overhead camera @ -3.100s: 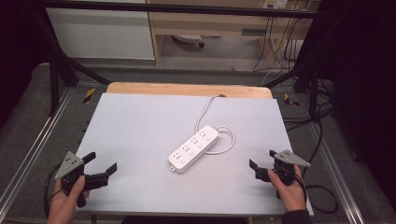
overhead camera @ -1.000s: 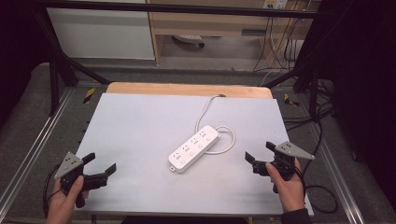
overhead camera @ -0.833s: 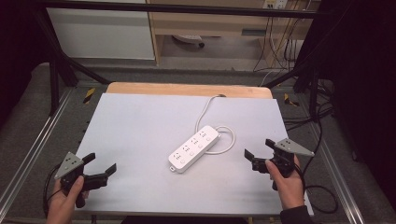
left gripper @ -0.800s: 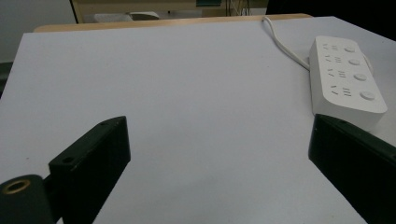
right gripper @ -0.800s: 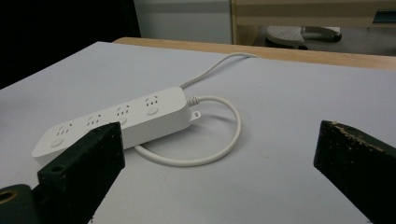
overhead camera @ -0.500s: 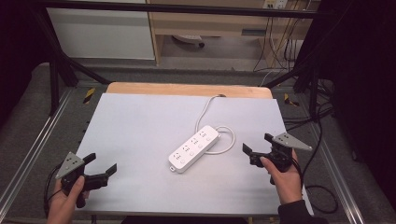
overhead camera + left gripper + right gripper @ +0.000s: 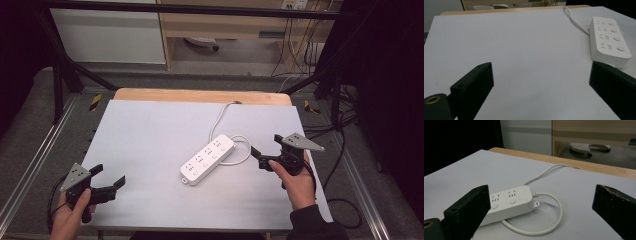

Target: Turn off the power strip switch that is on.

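Note:
A white power strip with several sockets lies diagonally at the middle of the white table. Its white cable makes a loop at the strip's right end and runs off the far edge. My right gripper is open, just right of the cable loop, with its jaws pointing left at the strip and nothing between them. In the right gripper view the power strip lies low between the wide-apart jaws of the right gripper. My left gripper stands open and empty at the near left corner. From the left gripper, the power strip appears at the far right.
A wooden strip borders the table's far edge. Metal frame rails run along both sides. Loose black cables hang off the right side. A white cabinet and a wooden shelf unit stand behind.
My right gripper has moved forward and to the left from the near right corner, closer to the cable loop. The left gripper and the power strip have stayed put.

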The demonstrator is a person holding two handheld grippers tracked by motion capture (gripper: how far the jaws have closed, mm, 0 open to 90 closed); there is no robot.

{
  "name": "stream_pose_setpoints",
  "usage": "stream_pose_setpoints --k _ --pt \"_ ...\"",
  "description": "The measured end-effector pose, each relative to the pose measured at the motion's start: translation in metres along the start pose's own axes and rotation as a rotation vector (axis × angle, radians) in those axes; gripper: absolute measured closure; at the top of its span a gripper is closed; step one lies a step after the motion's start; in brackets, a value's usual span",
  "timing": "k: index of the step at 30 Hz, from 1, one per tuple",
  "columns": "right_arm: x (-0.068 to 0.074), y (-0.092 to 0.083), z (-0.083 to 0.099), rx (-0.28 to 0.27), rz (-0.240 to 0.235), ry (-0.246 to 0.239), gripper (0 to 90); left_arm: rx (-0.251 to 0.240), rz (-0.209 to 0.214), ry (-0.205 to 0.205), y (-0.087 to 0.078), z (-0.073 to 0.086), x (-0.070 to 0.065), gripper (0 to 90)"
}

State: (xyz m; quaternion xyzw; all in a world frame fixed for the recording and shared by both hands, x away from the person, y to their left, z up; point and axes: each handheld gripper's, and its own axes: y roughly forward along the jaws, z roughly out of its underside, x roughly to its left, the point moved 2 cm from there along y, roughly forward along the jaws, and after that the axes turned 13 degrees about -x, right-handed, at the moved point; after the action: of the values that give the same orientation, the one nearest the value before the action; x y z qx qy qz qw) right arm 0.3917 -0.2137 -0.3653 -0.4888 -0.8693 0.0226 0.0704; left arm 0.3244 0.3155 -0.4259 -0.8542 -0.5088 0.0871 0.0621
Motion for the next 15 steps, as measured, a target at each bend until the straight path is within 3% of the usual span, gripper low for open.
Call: stream_pose_setpoints --k 15 --pt "0.009 0.024 -0.009 -0.003 -0.027 0.015 4.7 0.004 0.004 -0.002 0.000 0.000 0.000 5.2"
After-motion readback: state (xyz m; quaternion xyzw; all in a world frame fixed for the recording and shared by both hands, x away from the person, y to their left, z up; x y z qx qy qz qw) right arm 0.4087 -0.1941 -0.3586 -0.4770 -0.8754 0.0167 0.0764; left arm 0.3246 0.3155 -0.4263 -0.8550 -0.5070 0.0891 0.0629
